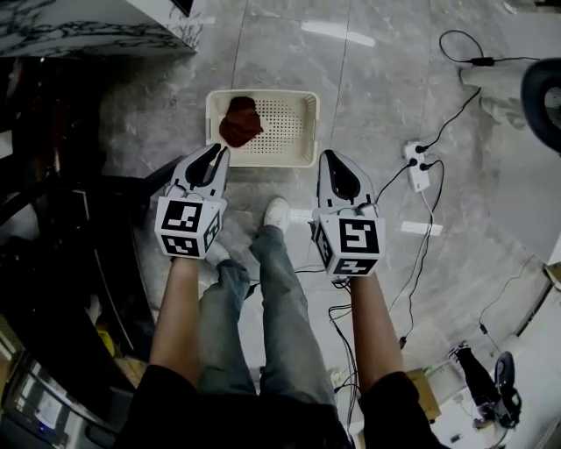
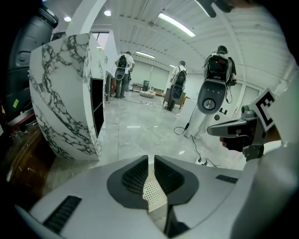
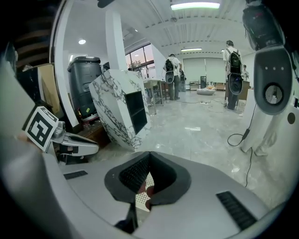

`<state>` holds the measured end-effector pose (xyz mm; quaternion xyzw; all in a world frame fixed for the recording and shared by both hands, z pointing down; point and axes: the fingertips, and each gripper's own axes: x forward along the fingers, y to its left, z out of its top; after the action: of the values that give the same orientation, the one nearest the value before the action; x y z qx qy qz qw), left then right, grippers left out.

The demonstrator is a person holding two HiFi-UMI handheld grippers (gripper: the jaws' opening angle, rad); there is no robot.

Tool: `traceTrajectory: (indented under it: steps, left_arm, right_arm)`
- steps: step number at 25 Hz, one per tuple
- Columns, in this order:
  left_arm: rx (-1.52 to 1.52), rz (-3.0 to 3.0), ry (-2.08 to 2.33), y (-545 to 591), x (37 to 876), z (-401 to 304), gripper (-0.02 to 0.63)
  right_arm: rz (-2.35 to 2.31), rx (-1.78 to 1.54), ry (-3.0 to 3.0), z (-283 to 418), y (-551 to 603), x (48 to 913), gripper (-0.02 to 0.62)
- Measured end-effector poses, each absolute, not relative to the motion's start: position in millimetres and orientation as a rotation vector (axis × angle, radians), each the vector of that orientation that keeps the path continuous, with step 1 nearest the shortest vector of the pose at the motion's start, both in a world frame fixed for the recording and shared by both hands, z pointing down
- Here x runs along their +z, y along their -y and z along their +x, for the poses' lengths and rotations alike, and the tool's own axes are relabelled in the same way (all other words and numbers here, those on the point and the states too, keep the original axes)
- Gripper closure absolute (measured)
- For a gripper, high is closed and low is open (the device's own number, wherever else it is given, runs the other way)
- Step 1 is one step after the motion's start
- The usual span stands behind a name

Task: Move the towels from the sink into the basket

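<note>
A cream perforated basket stands on the grey floor with a dark red towel bunched in its left half. Both grippers hang above the floor on the near side of the basket, pointing down toward it. My left gripper is close to the basket's near left corner; its jaws stand a narrow slit apart with nothing between them. My right gripper is close to the near right corner, tips together and empty. Below its jaws the towel shows. No sink is in view.
A marble-patterned counter rises at the left, with dark clutter beside it. A power strip and cables trail over the floor at the right. The person's legs and a white shoe are below the grippers. Other people stand far off.
</note>
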<state>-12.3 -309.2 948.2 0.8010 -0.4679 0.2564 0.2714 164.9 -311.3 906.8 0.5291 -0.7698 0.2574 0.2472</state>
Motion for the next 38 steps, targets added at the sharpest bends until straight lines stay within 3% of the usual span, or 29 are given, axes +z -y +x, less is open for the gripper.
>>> traceTrajectory:
  steps: [8,22,38]
  left_arm:
    - [0.641,2.200,1.297,300,864,-15,0.589]
    - [0.489,2.282,1.470,323,715,-34,0.589]
    - [0.390,2.372,1.593,320,530,-55,0.591]
  right_arm:
    - [1.469,0.680,2.145,149,304,830,0.581]
    - [1.529,0.591,2.207,141,310,712,0.581]
    - [1.624,0.398,2.320,134,314,518,0.581]
